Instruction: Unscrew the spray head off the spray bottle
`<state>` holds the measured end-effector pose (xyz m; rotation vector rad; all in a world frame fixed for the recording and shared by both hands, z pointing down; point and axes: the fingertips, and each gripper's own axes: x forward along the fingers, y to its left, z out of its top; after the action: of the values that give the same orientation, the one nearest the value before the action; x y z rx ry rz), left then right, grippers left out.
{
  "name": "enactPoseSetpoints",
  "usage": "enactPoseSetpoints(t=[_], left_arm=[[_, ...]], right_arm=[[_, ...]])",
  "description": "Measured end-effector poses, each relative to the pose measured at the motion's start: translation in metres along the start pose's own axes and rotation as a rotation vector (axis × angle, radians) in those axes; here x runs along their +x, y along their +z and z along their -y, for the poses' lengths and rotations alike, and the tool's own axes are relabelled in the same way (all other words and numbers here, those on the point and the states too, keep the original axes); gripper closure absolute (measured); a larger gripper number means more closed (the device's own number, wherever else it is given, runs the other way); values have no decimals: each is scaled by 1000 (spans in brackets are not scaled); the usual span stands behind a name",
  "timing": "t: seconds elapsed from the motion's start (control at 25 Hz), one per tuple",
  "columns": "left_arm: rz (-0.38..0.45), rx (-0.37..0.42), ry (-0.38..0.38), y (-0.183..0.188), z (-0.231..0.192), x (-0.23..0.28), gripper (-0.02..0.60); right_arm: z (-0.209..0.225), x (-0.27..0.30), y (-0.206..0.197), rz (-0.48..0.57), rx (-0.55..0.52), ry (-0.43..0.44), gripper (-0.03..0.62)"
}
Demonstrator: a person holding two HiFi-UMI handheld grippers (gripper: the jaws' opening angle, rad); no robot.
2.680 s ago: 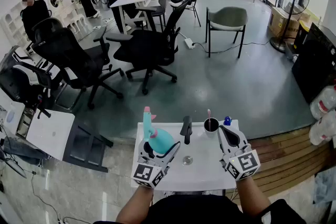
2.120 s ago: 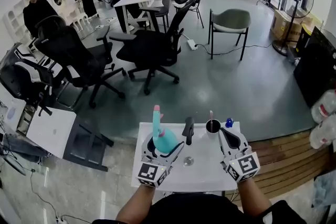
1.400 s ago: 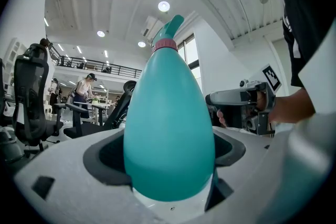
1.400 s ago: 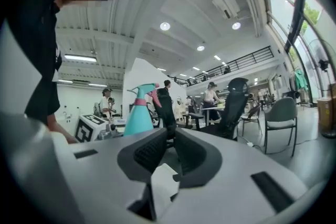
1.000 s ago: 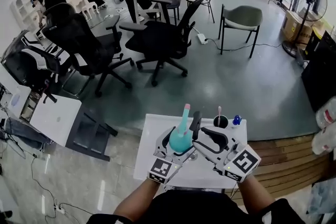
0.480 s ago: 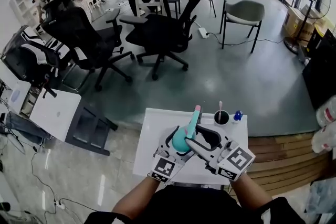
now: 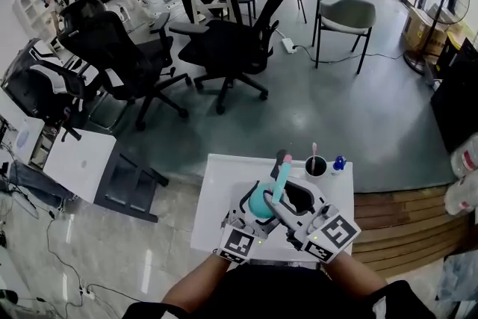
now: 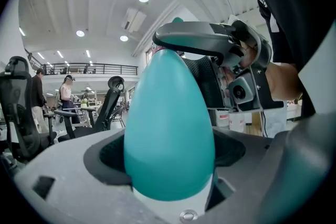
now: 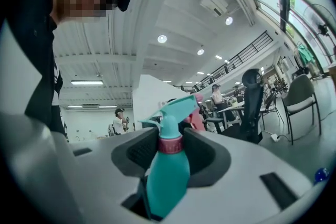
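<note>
At 6 o'clock over the counter [image 7: 216, 183], left gripper [image 7: 255, 202] jaws clamp the teal spray bottle [image 8: 169, 128]. Right gripper [image 7: 282, 195] jaws are closing onto the spray head [image 9: 176, 110]'s pink collar [image 9: 170, 145].

No legible text, brand, number or sign anywhere. The marker cubes [image 7: 239, 243] carry only black-and-white square patterns, no letters or digits. The spray bottle [image 7: 261, 204] and its spray head [image 9: 176, 113] are plain teal and pink with no label showing, and anything in the room behind is too small to read.
</note>
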<state>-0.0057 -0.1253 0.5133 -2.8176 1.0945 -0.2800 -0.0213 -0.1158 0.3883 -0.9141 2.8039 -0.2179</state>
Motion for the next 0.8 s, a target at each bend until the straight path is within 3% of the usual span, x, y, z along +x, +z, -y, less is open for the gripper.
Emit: enactPoseSetpoints(t=[0.6,0.8], left_arm=[[-7,-6,-57,16,10,-6,146],[9,-25,-94,21,16,-11,146]], right_arm=[[-12,-9,17,24,-64,43,448],[-20,-11,21,31,-93,94,451]])
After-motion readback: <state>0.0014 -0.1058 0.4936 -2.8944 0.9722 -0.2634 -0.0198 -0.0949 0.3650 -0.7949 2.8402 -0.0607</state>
